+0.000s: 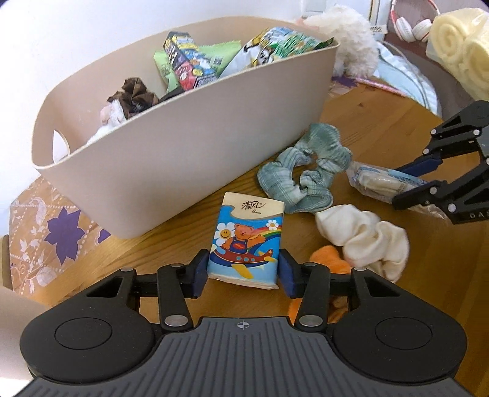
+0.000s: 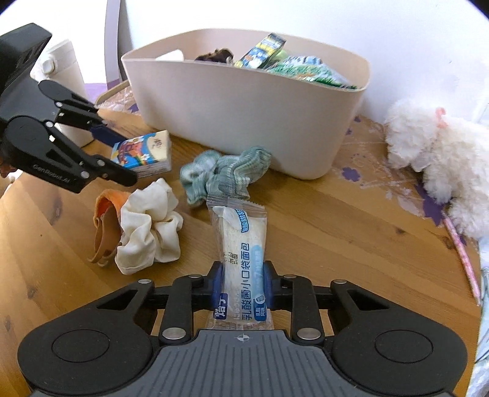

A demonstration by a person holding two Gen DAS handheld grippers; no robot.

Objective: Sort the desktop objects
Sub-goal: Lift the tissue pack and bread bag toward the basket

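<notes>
My left gripper (image 1: 244,273) is shut on a tissue pack (image 1: 246,238) printed with a cartoon bear; it also shows in the right wrist view (image 2: 143,154). My right gripper (image 2: 243,282) is shut on a wrapped bread snack (image 2: 243,253), which also shows in the left wrist view (image 1: 382,182). A beige basket (image 1: 171,146) stands behind, holding snack bags, a colourful box and a brown scrunchie. On the wooden table lie a green-blue scrunchie (image 2: 224,174), a cream scrunchie (image 2: 149,226) and an orange hair band (image 2: 105,226).
A white plush toy (image 2: 440,158) lies at the right by a pink pencil (image 2: 460,253). A white flask (image 2: 64,85) stands at the far left. Rolled yellow foam (image 1: 461,49) and headphones (image 1: 412,26) sit at the back right.
</notes>
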